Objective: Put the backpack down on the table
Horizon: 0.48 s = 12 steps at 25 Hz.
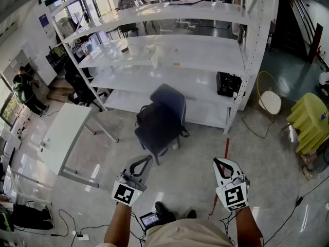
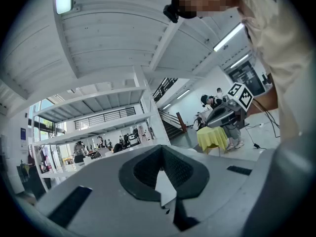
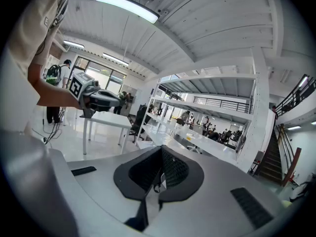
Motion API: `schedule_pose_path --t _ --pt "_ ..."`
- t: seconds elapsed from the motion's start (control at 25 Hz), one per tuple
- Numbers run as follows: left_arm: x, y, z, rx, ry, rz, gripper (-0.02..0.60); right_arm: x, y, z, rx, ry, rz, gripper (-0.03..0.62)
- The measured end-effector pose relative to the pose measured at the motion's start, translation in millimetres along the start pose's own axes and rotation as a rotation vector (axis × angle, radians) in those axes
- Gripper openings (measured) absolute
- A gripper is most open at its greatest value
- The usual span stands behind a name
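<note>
Now left hand-held gripper [image 1: 148, 158], right hand-held gripper [image 1: 218, 161]: closed (empty).

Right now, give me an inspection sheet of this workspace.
Surface: white table at the left, apart from the backpack.
Job's things: dark backpack sits on an office chair, not yet on the table.
Clutter: black box on a shelf.
Grippers: left tongs and right tongs both shut, empty.
Cables: black cable on the floor at the right; red line on the floor, kind unclear.
Surroundings: white shelving, yellow-covered table, person far left.
</note>
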<state>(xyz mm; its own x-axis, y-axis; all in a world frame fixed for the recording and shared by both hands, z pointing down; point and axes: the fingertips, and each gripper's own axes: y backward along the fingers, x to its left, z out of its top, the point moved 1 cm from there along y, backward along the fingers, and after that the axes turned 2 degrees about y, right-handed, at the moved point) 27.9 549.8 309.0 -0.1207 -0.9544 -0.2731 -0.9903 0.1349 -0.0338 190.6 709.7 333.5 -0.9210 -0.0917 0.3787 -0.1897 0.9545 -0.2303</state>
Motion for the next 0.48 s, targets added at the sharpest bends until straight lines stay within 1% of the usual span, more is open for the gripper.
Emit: schedule_pose_path --t 0.24,0.48 --pt "-3 -10 -2 -0.002 -0.003 -0.005 0.012 -9 2 -3 0.005 0.010 -0.004 0.025" --pt "-6 -12 -6 0.004 0.001 -0.012 0.012 -7 1 -7 0.008 0.014 -0.007 0.025"
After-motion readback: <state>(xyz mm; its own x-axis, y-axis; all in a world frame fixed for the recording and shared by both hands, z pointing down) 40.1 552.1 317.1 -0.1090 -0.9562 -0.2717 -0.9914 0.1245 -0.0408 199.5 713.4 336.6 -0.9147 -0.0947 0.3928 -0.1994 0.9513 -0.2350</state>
